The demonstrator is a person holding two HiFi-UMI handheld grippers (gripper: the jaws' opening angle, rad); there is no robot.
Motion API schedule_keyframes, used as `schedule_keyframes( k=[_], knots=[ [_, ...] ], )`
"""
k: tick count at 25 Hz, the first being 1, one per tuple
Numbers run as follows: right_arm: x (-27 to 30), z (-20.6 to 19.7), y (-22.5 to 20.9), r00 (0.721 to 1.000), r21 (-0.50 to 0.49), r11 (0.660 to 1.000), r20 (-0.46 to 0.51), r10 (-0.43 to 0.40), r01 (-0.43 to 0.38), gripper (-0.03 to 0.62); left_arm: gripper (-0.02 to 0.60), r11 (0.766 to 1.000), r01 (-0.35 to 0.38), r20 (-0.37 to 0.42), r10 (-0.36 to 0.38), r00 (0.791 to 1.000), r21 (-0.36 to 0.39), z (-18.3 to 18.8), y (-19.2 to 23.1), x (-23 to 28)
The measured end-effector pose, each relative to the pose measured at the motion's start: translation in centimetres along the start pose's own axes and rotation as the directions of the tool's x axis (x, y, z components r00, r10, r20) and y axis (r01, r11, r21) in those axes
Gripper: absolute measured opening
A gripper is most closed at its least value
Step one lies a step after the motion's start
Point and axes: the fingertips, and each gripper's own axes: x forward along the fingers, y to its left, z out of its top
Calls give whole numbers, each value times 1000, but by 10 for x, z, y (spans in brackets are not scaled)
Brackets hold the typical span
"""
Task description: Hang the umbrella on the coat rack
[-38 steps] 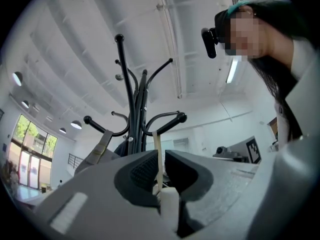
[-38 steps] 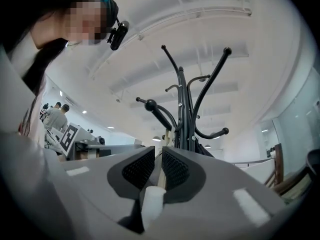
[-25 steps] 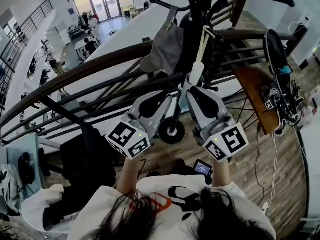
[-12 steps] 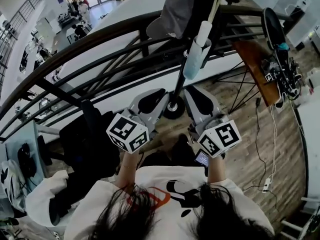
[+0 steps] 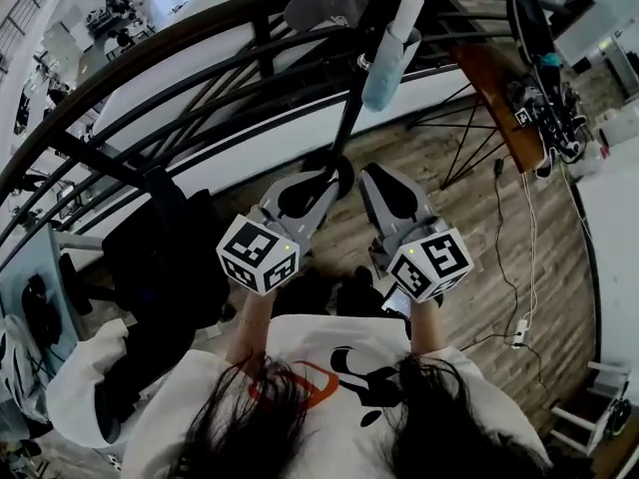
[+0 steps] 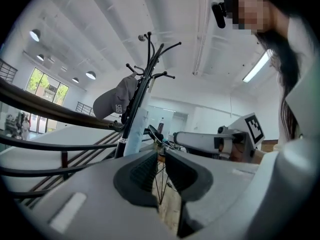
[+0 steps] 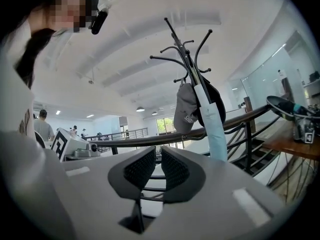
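Open-plan office atrium, mezzanine railing [image 7: 156, 139]

Left gripper [image 5: 312, 180], 2 jaws slightly parted, empty; right gripper [image 5: 374, 178] just beside it, likewise parted, empty.

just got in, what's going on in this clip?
A person holds a two-jaw gripper in each hand, facing a black coat rack by a railing. The light blue folded umbrella hangs on the rack, next to a grey cap. Neither gripper touches it: the left gripper and right gripper sit lower, clear of the rack, each with jaws slightly apart and nothing between them. The hanging looks done.
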Motion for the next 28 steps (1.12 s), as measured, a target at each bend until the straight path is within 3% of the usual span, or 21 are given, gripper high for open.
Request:
schedule_keyframes(
  k=[6,15,28],
  knots=[
    [0,-18,10,997,3,999,-68,39,-39,28,45,999,-18,-5,18,1000,-33,-17,-8,-13],
    [-24,-32,13,983,0,991,-126,131,-132,6,45,985,-161,12,162,987,-53,-31,-16,-28],
    [-151,-55,0,958,8,968,-144,249,-251,5,45,949,-312,20,313,950,-37,-79,-143,-22]
  ],
)
